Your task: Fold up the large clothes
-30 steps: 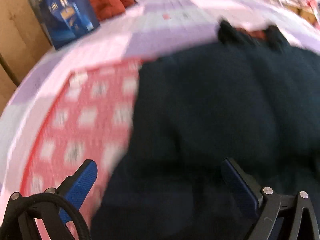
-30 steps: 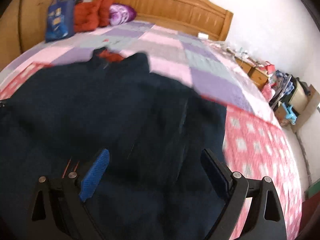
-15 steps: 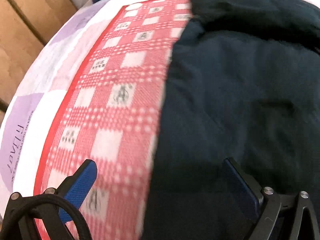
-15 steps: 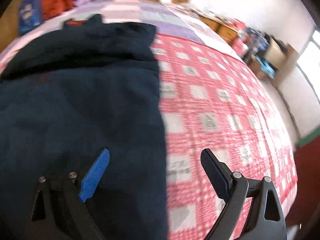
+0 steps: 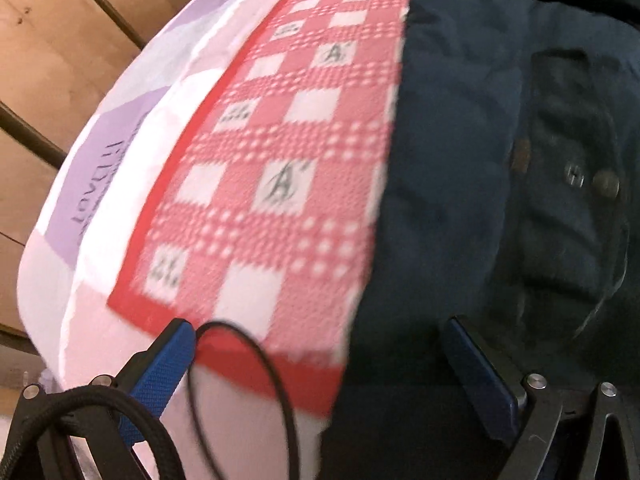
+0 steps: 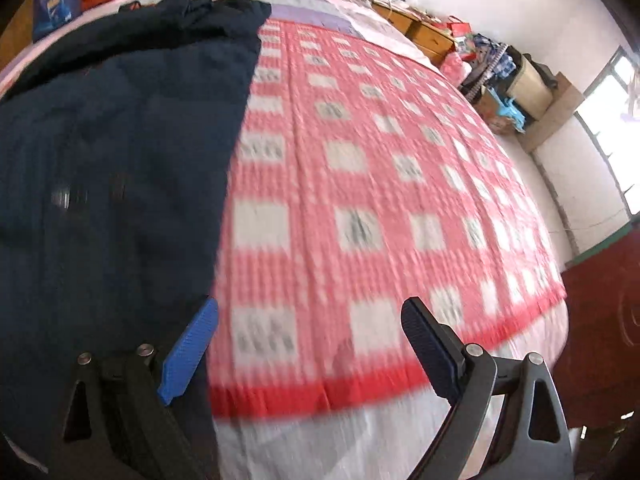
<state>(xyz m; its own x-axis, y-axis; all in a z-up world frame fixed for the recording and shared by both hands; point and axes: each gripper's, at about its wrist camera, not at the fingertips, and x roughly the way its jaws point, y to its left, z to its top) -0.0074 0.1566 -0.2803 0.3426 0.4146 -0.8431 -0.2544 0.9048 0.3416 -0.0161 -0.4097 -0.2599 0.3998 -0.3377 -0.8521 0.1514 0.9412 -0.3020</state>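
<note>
A large dark navy coat (image 5: 500, 184) lies flat on the bed, with snap buttons and a pocket showing. In the left wrist view it fills the right side. In the right wrist view the coat (image 6: 112, 168) fills the left side. My left gripper (image 5: 320, 360) is open and empty above the coat's left lower edge near the foot of the bed. My right gripper (image 6: 310, 344) is open and empty, straddling the coat's right lower edge, with its left finger over the coat and its right finger over the blanket.
A red and white checked blanket (image 6: 380, 200) covers the bed over a pink and purple sheet (image 5: 132, 120). A wooden wall (image 5: 60, 40) stands at the left. Cluttered drawers and boxes (image 6: 500, 72) line the right wall. A blue bag (image 6: 52, 4) and red clothes sit by the headboard.
Both grippers have drawn back from over the coat's upper body to the foot edge of the bed. Both stay open and empty.
</note>
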